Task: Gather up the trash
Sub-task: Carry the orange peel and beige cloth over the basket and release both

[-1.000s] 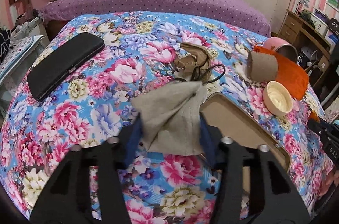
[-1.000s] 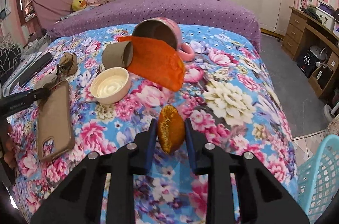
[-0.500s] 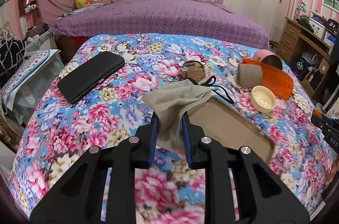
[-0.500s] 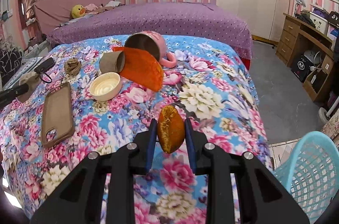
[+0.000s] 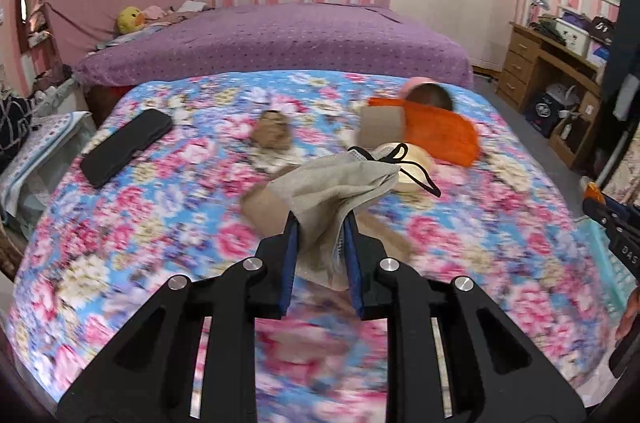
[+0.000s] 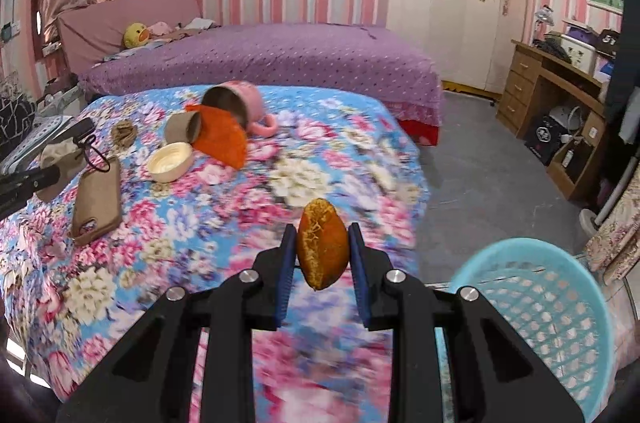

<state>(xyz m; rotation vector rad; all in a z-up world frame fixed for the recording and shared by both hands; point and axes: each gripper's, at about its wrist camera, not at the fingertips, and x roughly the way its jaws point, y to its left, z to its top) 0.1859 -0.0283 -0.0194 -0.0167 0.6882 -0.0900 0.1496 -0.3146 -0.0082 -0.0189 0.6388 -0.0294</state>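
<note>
My left gripper (image 5: pixel 320 229) is shut on a crumpled grey face mask (image 5: pixel 340 183) with black ear loops and holds it above the floral bed cover (image 5: pixel 160 223). My right gripper (image 6: pixel 322 243) is shut on an orange peel (image 6: pixel 322 247) and holds it over the bed's right edge. A light blue mesh trash basket (image 6: pixel 552 307) stands on the floor at the lower right of it. The left gripper with the mask also shows at the far left of the right wrist view (image 6: pixel 52 163).
On the bed lie a brown phone case (image 6: pixel 98 197), a cream lid (image 6: pixel 170 167), a cardboard roll (image 6: pixel 182 127), an orange cloth (image 6: pixel 222 139), a tipped pink mug (image 6: pixel 240 105), a brown crumpled wad (image 5: pixel 272 133) and a black phone (image 5: pixel 126 145). A wooden desk (image 6: pixel 560 95) stands at the right.
Both grippers have pulled back and risen from the bed with their loads. The right one has swung toward the bed's right edge, so more of the blue basket shows.
</note>
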